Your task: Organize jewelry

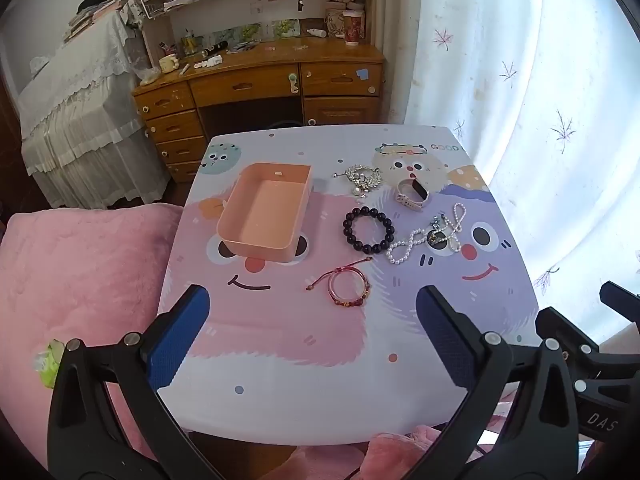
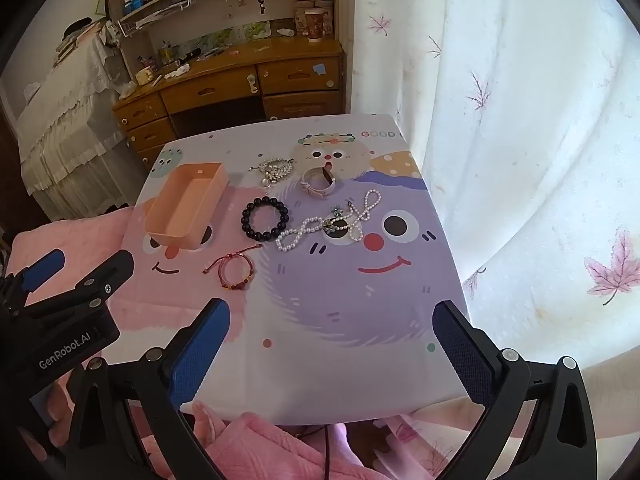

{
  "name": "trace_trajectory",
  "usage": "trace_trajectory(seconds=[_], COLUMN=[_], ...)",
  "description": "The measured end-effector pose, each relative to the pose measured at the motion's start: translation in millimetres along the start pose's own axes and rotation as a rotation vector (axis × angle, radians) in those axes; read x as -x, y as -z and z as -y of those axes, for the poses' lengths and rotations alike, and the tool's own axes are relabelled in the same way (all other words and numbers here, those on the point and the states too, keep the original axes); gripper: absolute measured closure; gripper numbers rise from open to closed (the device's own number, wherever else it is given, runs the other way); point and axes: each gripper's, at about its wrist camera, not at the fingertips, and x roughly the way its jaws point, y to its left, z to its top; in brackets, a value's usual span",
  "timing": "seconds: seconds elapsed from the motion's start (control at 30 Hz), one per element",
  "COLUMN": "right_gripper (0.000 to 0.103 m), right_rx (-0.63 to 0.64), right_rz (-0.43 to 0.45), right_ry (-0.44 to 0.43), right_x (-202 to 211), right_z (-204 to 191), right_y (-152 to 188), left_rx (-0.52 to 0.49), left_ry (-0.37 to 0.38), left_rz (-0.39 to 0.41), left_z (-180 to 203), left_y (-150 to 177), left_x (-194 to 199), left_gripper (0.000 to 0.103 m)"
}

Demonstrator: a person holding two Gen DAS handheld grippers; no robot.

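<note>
An empty peach box [image 1: 264, 212] [image 2: 185, 204] stands on the cartoon-print table [image 1: 300, 380] [image 2: 340, 368]. Right of it lie a silver brooch [image 1: 362, 179] [image 2: 274, 170], a pale watch [image 1: 412, 194] [image 2: 319, 181], a black bead bracelet [image 1: 368, 229] [image 2: 265, 218], a pearl necklace [image 1: 428, 236] [image 2: 332, 222] and a red cord bracelet [image 1: 346, 286] [image 2: 236, 270]. My left gripper [image 1: 312, 312] is open and empty above the near table edge. My right gripper [image 2: 332, 328] is open and empty, to its right.
A pink fluffy blanket [image 1: 80, 288] lies left of and below the table. A white curtain [image 1: 540, 120] hangs at the right. A wooden desk with shelves [image 1: 260, 80] stands behind, and a lace-covered piece of furniture [image 1: 72, 120] is at far left.
</note>
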Motion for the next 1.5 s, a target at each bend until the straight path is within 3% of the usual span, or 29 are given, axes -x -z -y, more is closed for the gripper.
trace_trajectory(seconds=[1.5], right_gripper=[0.000], right_rx=[0.005], right_rz=[-0.006], right_ry=[0.005], right_x=[-5.9], right_z=[-7.4], right_y=[-7.8], left_rx=[-0.056], left_ry=[-0.017], left_rz=[0.016], left_z=[2.9], left_y=[-11.1], left_x=[-1.5], left_gripper=[0.000])
